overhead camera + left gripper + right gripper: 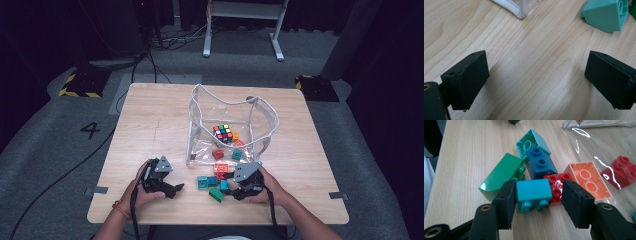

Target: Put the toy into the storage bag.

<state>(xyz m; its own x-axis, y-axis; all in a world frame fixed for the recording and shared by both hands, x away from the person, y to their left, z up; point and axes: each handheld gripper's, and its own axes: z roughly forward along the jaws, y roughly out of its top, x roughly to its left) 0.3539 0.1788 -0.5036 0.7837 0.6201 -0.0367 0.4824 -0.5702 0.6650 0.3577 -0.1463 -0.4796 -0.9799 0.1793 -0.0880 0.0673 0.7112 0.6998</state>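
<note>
Fingers (pixel 506 202) of the right gripper (pixel 537 202) straddle the small turquoise plastic brick (pixel 533 191), not yet pinching; close squarely on its flat sides, clear of the neighbouring red brick (pixel 556 185).

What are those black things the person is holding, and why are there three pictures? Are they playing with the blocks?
A person sits at a wooden table and holds a grabbing tool in each hand. One picture looks down from above. The other two come from little cameras riding on the tools.

The left tool is open over bare wood, with nothing between its black jaws.

The right tool has its jaws on both sides of a turquoise block. One jaw is right against it and the other has a small gap, so it isn't squeezed yet.

Around it lie a green block, a blue block, a red block and an orange block. A clear bag holds a colour cube.
</note>
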